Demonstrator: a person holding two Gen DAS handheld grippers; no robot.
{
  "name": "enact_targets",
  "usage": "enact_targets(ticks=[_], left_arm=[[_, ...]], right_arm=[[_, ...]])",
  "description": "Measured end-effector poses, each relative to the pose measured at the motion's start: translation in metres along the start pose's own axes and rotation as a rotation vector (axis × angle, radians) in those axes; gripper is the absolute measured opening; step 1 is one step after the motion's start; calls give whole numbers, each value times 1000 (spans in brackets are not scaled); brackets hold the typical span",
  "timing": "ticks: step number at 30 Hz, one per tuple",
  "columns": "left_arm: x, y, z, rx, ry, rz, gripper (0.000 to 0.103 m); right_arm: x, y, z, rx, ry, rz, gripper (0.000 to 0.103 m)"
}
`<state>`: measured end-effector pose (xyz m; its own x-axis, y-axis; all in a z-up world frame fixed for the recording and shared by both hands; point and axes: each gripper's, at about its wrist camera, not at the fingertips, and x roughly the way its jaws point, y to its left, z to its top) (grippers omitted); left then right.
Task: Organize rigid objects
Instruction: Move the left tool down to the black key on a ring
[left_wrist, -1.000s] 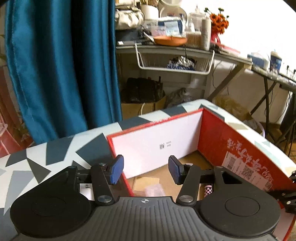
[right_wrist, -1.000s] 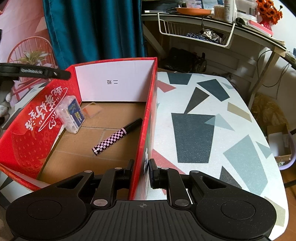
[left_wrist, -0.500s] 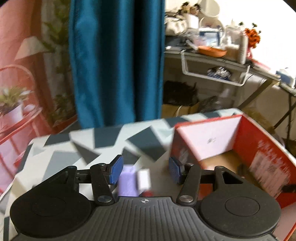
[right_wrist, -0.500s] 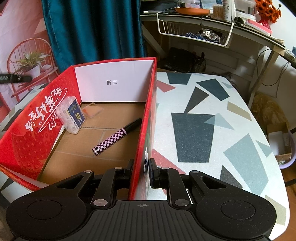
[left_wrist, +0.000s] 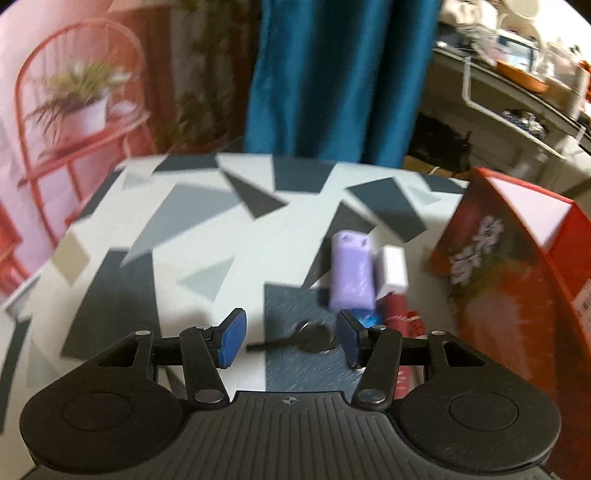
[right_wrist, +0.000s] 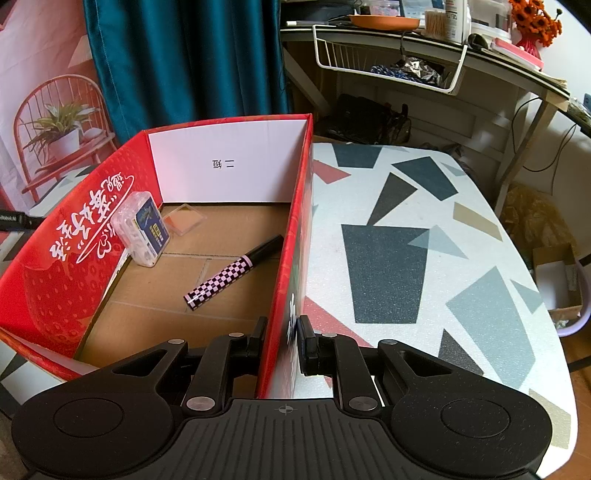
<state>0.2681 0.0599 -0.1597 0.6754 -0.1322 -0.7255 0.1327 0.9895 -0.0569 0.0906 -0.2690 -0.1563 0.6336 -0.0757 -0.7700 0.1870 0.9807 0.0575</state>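
In the left wrist view my left gripper (left_wrist: 291, 341) hangs open over the patterned table (left_wrist: 184, 229), nothing pressed between its blue pads. Just below its gap lies a dark round item with a thin handle (left_wrist: 310, 338). Beyond the right pad lie a lilac block (left_wrist: 349, 275), a white-capped red tube (left_wrist: 395, 291) and something blue (left_wrist: 364, 317). The red cardboard box (left_wrist: 517, 280) stands to the right. In the right wrist view my right gripper (right_wrist: 282, 341) is shut on the box's near right wall (right_wrist: 291, 258). Inside lie a checkered pen (right_wrist: 231, 271), a clear plastic case (right_wrist: 142, 229) and a small clear square (right_wrist: 183, 219).
A blue curtain (left_wrist: 332, 74) hangs behind the table. A red wire chair with a potted plant (left_wrist: 77, 107) stands at the left. A cluttered desk with a white wire basket (right_wrist: 388, 59) is at the back right. The table top right of the box (right_wrist: 424, 258) holds nothing.
My left gripper swung left and dipped, leaving the box's inside for the table beside it; the lilac block and red tube came into view. The right gripper and box wall stayed put.
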Motion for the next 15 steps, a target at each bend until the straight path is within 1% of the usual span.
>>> enact_targets(ticks=[3, 5, 9, 15], left_arm=[[10, -2, -8, 57, 3, 36, 57], [17, -2, -8, 86, 2, 32, 57], [29, 5, -3, 55, -16, 6, 57], [47, 1, 4, 71, 19, -18, 56]], right_arm=[[0, 0, 0, -2, 1, 0, 15], [0, 0, 0, -2, 1, 0, 15], [0, 1, 0, -11, 7, -4, 15], [2, 2, 1, -10, 14, -14, 14]])
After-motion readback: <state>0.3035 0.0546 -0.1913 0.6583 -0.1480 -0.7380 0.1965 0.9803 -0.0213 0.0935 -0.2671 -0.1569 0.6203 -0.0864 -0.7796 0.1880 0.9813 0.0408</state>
